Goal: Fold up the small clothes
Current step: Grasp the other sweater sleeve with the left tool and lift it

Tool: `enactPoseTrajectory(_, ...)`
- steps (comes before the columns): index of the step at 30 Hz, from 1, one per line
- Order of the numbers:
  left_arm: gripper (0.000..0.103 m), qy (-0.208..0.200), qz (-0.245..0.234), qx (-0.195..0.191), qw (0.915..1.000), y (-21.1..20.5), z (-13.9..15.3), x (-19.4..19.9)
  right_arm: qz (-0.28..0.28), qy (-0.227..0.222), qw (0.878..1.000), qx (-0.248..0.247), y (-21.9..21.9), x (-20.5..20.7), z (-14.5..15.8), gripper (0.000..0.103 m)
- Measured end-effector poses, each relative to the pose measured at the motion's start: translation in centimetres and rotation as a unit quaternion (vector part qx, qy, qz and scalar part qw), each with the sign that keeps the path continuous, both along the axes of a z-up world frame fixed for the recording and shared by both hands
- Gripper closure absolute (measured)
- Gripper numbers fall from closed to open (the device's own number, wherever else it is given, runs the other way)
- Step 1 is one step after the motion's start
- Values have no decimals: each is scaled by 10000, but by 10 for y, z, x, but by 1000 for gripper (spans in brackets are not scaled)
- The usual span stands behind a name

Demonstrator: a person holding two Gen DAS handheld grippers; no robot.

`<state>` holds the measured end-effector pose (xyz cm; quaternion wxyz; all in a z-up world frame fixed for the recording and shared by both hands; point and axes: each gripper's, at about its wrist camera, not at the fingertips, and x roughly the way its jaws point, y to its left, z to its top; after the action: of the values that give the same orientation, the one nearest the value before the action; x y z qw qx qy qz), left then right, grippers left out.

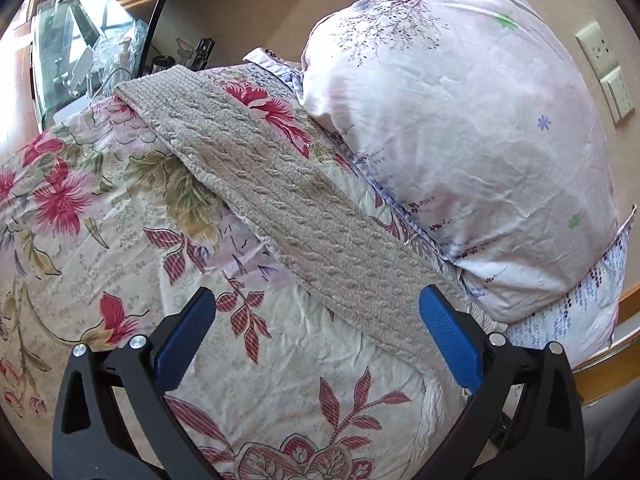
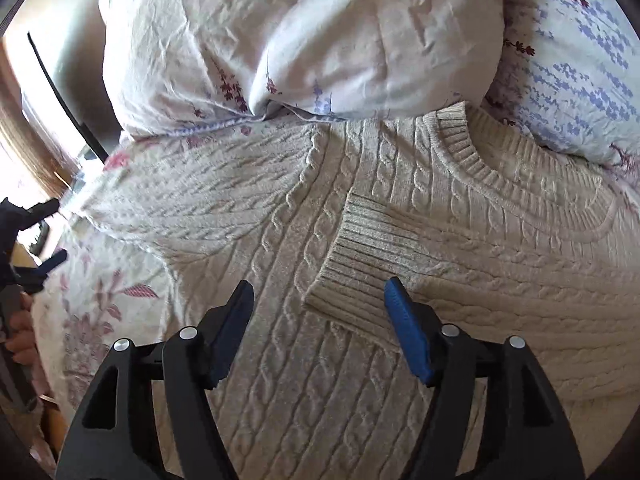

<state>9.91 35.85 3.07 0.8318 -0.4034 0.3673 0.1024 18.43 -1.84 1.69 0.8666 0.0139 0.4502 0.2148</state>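
Sweater point(image 2: 360, 264), a cream cable-knit one, is spread on the flowered bedspread point(image 1: 100, 200) with its ribbed collar just beside the pillows point(image 2: 280, 40). One sleeve point(image 2: 460, 280) is seen folded across the chest, its ribbed cuff point(image 2: 360, 276) lying near the middle. The other sleeve point(image 1: 288, 204) is stretched out flat over the bedspread, close along the big pillow point(image 1: 460, 120).

The right gripper point(image 2: 320, 320) is held wide apart above the cuff, with nothing between its jaws. The left gripper point(image 1: 316, 332) is likewise spread wide and empty, poised over the near end of the outstretched sleeve.

Trouble is judged likely if the bedspread is pinched together with the knit, since both are soft and lie touching; the fold would then be dragged askew. The folded cuff could also be disturbed if brushed by the right gripper.
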Motion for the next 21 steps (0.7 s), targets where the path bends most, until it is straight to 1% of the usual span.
enactPoseTrajectory(2,7,-15,6,-367,9993,0,-6,8,-88,-59,9999,68,-8,-3,8,33)
enactPoseTrajectory(4,15,-32,-76,-647,9979,-8,-11,16,-215,-55,9996,156,-18,-4,13,32)
enactPoseTrajectory(7,24,31,-154,-880,9960,-24,-19,28,-392,53,9987,331,-32,-4,16,31)
enactPoseTrajectory(9,29,28,-133,-1103,9938,-32,-26,34,-464,130,9982,367,-40,-6,14,31)
enactPoseTrajectory(11,34,75,-37,-1267,9919,-37,-31,39,-515,152,9979,366,-47,-8,13,31)
enactPoseTrajectory(12,36,31,15,-1343,9909,-39,-33,40,-542,159,9977,364,-50,-10,12,31)
enactPoseTrajectory(14,38,19,156,-1407,9899,-40,-34,42,-598,187,9974,365,-57,-11,11,31)
enactPoseTrajectory(17,44,-4,393,-1550,9871,-39,-38,43,-680,227,9967,381,-67,-15,8,31)
enactPoseTrajectory(21,56,-83,774,-1790,9808,-31,-45,38,-736,232,9962,404,-79,-20,7,31)
